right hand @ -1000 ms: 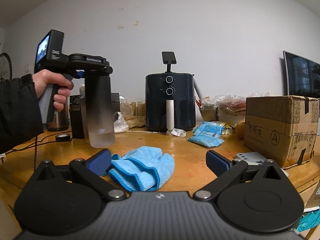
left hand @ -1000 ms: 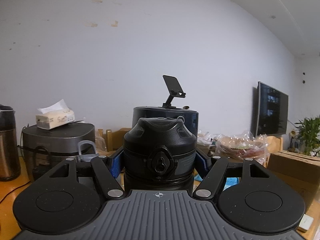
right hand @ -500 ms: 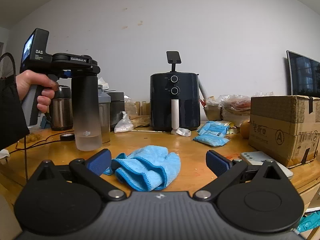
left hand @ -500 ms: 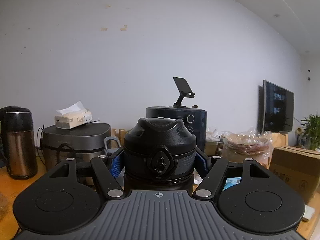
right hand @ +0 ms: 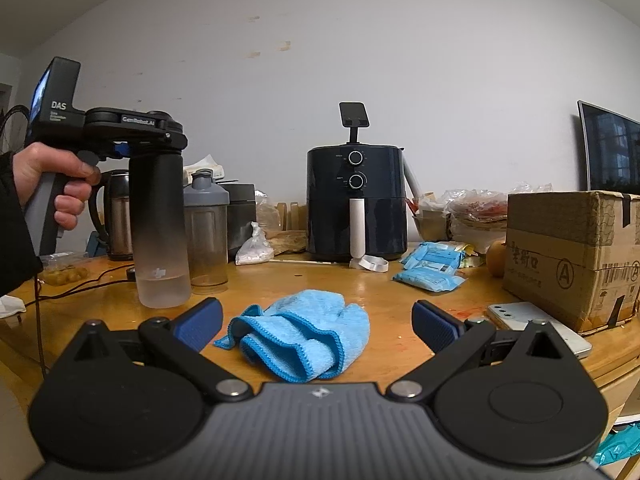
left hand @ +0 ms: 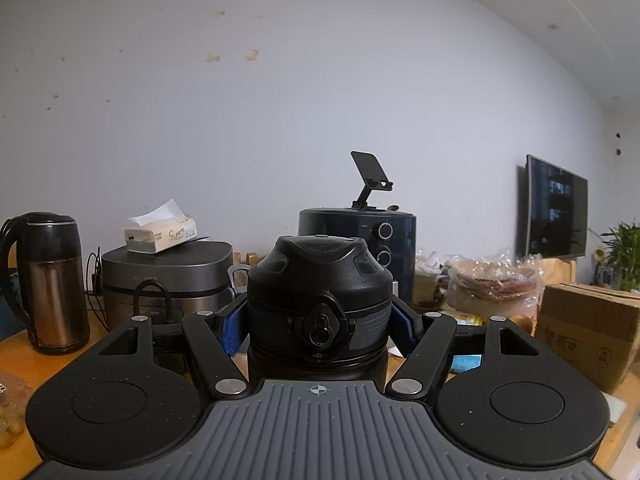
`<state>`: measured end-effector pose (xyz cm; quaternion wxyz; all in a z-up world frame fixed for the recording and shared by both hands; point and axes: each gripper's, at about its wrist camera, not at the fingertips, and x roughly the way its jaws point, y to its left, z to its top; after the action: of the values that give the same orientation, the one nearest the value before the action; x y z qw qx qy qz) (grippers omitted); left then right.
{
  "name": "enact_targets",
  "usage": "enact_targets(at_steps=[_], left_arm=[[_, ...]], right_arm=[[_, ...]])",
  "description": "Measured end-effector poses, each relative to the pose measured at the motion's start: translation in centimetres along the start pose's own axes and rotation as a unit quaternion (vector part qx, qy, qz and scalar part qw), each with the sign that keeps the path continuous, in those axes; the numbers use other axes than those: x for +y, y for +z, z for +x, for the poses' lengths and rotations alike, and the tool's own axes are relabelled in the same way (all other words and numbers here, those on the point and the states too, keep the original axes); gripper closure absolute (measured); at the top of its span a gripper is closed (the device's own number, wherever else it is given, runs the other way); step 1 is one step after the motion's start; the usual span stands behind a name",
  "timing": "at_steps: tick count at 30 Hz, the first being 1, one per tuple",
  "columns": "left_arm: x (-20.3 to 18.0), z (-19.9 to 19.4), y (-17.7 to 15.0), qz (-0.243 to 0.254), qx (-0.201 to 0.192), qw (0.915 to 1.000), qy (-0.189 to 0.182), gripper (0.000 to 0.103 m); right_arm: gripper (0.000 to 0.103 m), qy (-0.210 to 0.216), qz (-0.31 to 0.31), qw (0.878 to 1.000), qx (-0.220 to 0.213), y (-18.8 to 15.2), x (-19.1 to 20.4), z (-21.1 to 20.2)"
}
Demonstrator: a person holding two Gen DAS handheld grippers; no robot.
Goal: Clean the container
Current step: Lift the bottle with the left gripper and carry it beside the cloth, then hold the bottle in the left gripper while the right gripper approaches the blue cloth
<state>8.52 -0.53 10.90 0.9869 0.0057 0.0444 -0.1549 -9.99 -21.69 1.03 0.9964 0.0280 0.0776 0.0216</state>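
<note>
Two grippers are seen: the left gripper (left hand: 319, 322) is clamped by its blue pads on the black cap end of the bottle (right hand: 160, 224), which is held upright just above the wooden table (right hand: 372, 292) at the left, its frosted base near a grey shaker cup (right hand: 207, 232). The right gripper (right hand: 316, 320) is held low over the table with its jaws spread wide and nothing between them. A crumpled blue cloth (right hand: 304, 336) is seen lying on the table just ahead of those spread fingers, with a dark air fryer (right hand: 356, 204) well behind it.
</note>
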Motion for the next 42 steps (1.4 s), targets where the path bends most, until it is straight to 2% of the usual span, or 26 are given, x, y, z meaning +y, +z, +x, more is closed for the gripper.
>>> enact_targets(at_steps=[11, 22, 30, 42], left_arm=[[0.6, -1.0, -0.4, 0.004, 0.006, 1.0, -0.005, 0.035], [0.9, -0.6, -2.3, 0.006, 0.015, 0.9998, -0.01, 0.035], [0.4, -1.3, -3.0, 0.023, -0.002, 0.9996, -0.014, 0.035], [0.9, -1.0, -3.0, 0.012, 0.002, 0.9998, -0.012, 0.035]], right_arm=[[0.0, 0.005, -0.003, 1.0, 0.003, 0.1, 0.3, 0.2], [0.0, 0.005, -0.006, 1.0, 0.007, 0.0, 0.5, 0.5], [0.0, 0.007, -0.008, 1.0, 0.012, -0.1, 0.7, 0.7], [0.0, 0.006, -0.007, 1.0, 0.016, -0.2, 0.6, 1.1]])
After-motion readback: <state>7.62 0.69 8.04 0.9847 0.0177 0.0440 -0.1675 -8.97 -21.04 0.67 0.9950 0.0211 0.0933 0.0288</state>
